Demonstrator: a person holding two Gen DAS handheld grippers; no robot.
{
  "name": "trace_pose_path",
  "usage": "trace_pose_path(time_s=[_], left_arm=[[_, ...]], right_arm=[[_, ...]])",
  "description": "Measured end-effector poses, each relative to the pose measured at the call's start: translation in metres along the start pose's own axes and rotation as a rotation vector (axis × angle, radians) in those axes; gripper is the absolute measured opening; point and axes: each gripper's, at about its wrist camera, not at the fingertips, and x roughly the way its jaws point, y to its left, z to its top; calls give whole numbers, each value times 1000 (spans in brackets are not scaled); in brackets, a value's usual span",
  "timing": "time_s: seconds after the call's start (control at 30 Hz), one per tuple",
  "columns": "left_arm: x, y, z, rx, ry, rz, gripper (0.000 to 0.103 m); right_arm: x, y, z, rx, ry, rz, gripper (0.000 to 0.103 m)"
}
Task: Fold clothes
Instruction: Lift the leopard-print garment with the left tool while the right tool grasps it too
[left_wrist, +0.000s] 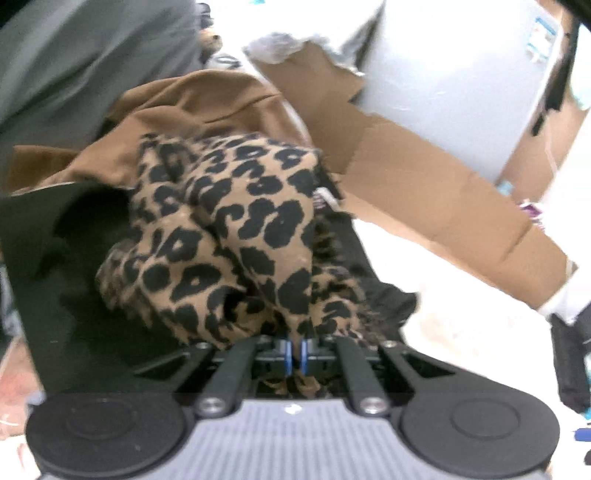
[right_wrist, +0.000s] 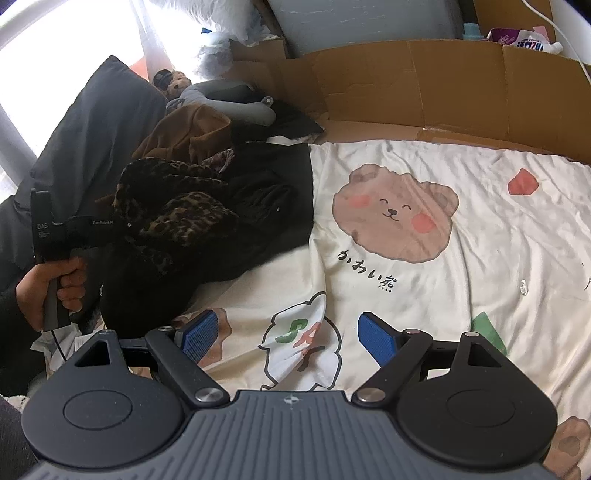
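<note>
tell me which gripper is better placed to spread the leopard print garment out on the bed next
Left. The left gripper is already shut on the leopard print garment, while the right gripper is open and empty above the bedsheet.

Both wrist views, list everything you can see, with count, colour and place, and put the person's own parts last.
Leopard-print garment: one, tan and black, held bunched over the pile.
Black garment: one, under the leopard-print one, on the bedsheet's left part.
Brown garment: one, behind the pile.
Cartoon bear bedsheet: one, cream, covering the bed.
Cardboard sheets: several, brown, along the far edge.
Grey neck pillow: one, far left.
Dark pillow: one, left side.
Left claw: one, black with blue pads, shut on the leopard fabric.
Right claw: one, open above the bedsheet.
Left hand: one, gripping the left handle.
</note>
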Motion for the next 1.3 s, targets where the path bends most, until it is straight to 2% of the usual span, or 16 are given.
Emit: trace_pose_path(time_s=[0.23,0.6,0.7,0.87,1.0,1.13,1.3], left_arm=[[0,-57,-1,41,6,-186,4],[18,-117,-7,45,56,-391,4],[20,-134,-12,46,66,-446,4],[26,-154,-20,33,91,-518,4],[27,-163,-23,-3,108,-579,4],[27,-171,-28,-8,131,-629,4],[35,-172,-43,-2,187,-626,4]], right_arm=[[1,-4,3,50,-16,38,87],[8,3,16,98,-48,117,87],[10,5,20,109,-56,140,80],[21,9,21,140,-43,187,76],[29,8,18,165,-22,223,65],[27,-7,15,236,-48,211,64],[23,-22,15,306,-86,155,64]])
